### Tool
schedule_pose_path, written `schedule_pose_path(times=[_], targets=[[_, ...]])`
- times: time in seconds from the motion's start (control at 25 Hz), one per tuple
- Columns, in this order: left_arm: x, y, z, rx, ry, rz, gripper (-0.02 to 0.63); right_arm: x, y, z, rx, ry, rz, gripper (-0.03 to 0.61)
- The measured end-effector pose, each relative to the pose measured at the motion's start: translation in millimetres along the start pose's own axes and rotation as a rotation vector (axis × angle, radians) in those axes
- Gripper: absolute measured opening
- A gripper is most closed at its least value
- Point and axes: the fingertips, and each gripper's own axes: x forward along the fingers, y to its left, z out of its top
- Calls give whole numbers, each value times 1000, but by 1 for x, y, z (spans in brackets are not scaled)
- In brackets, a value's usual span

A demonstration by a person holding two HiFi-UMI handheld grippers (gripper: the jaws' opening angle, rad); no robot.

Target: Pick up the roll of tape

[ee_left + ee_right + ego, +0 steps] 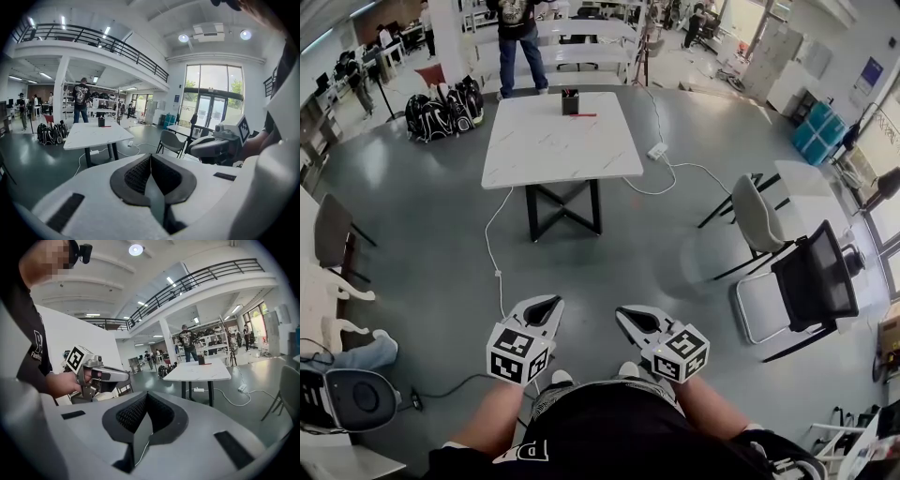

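Note:
I cannot make out a roll of tape in any view. A white marble-topped table [558, 141] stands a few steps ahead; on its far end are a small dark holder [570, 101] and a thin red item [583, 114]. My left gripper [546, 302] and right gripper [623, 312] are held side by side close to my body, over the grey floor and far from the table. Both are shut with nothing between the jaws. The left gripper view shows the table [96, 133], the holder [101, 122] and the right gripper [220, 143]. The right gripper view shows the table [199, 371] and the left gripper [101, 376].
A white cable [495, 253] runs over the floor left of the table to a power strip [657, 150] at its right. A grey chair [757, 217] and a black office chair [811, 281] stand to the right. Bags [442, 112] lie left; a person [517, 42] stands behind the table.

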Motion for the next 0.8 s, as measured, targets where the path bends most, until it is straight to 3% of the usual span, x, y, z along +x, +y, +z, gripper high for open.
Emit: schedule_pose_path(times=[0.8], targets=[[-50, 47, -29, 18, 24, -30, 18, 54, 58, 2, -29, 16, 8, 5]])
